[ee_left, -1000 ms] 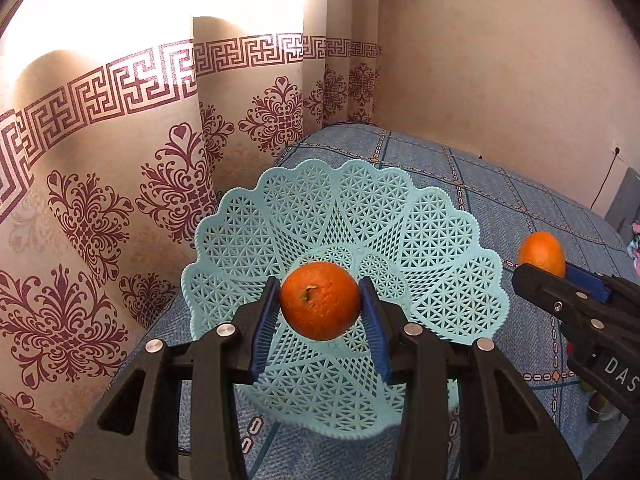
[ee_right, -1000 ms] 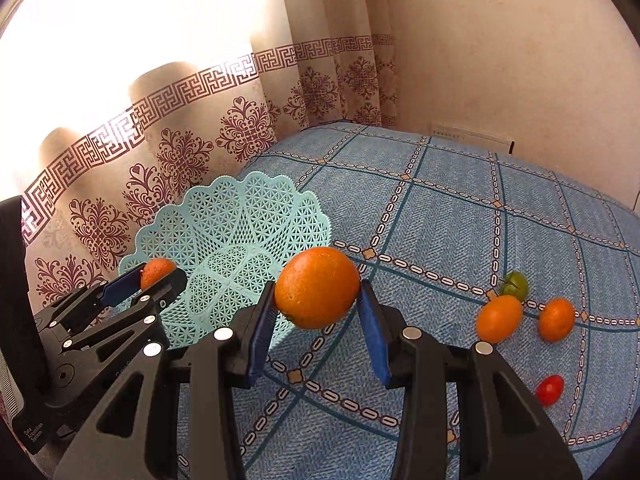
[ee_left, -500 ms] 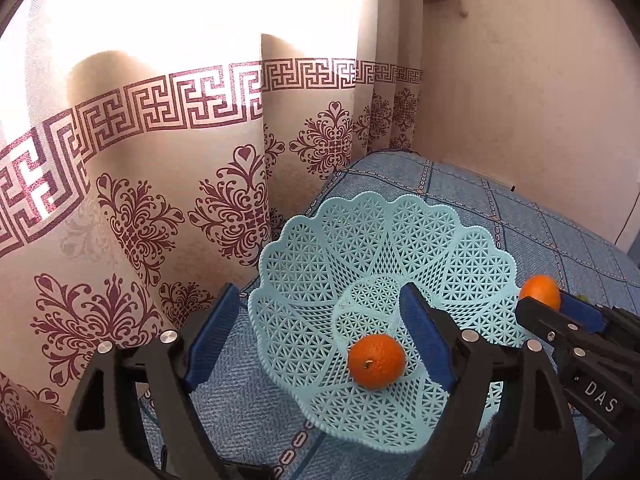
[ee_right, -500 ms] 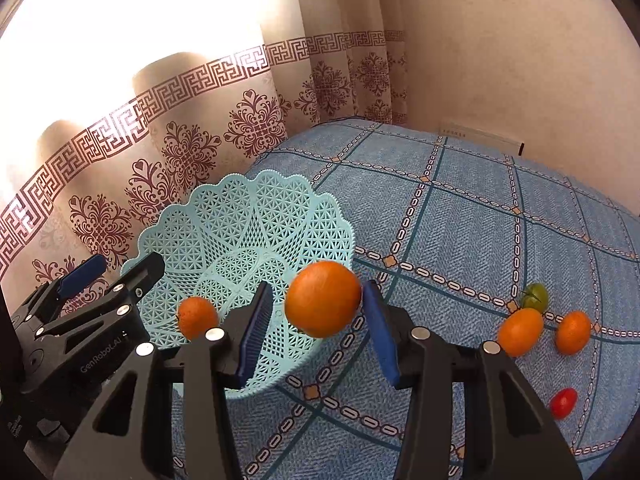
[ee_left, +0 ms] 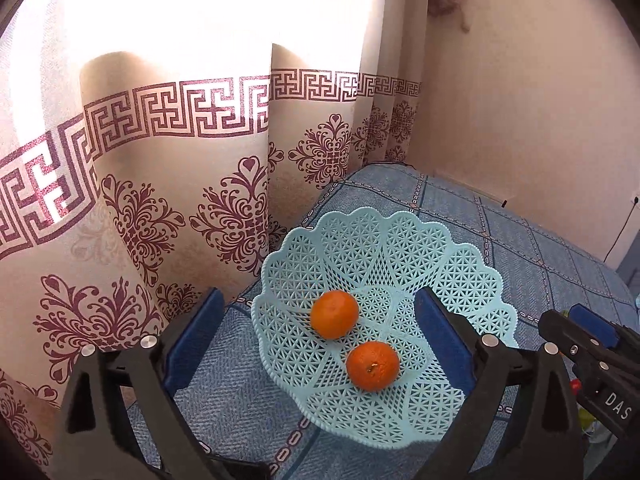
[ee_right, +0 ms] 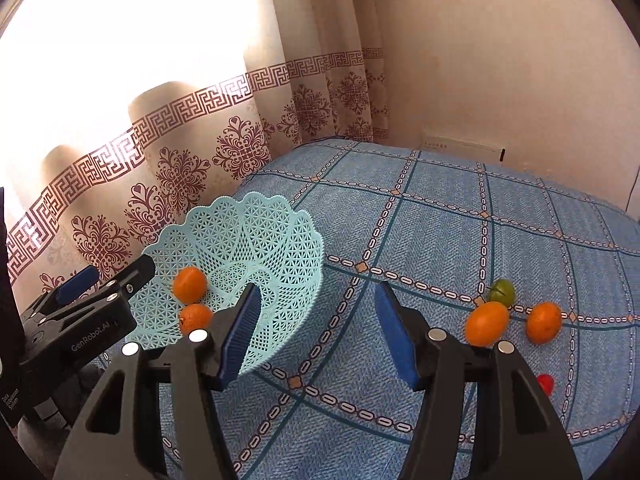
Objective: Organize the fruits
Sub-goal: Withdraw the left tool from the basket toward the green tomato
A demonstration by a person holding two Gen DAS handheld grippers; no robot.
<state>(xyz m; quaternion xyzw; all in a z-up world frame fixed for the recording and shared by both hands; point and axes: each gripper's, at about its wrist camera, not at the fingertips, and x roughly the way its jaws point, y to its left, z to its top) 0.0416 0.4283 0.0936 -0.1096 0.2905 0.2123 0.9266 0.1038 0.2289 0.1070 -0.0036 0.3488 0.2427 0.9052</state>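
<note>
Both claws are hanging spread and empty beside the turquoise lattice basket [ee_left: 472,280], which is sitting on the blue checked bed [ee_right: 440,232] at the corner nearest the patterned curtain [ee_left: 160,208]. The left claw [ee_left: 320,344] is gaping on either side of the basket's near rim, and the right claw [ee_right: 316,332] is standing just beside the basket's rim on the side away from the curtain, its jaws wide apart with nothing between them. Inside the basket 2 oranges are resting: 1 orange [ee_left: 334,314] is lying towards the centre of the bowl, and the other orange [ee_left: 372,365] is lying just in front of it, close but seemingly not quite touching. They are settling there because the bowl's sloping walls are funnelling round fruit to the bottom. Well apart from the basket, out on the open bed, 4 fruits are waiting: an oval orange fruit [ee_right: 486,323] touching a green tomato [ee_right: 502,291] behind it, a rounder orange fruit [ee_right: 543,322] just beside them, and a small red tomato [ee_right: 545,384] partly hidden by the right claw's arm. The sorting is looking roughly a third done, and the wide-open jaws are suiting a reach to that cluster.
</note>
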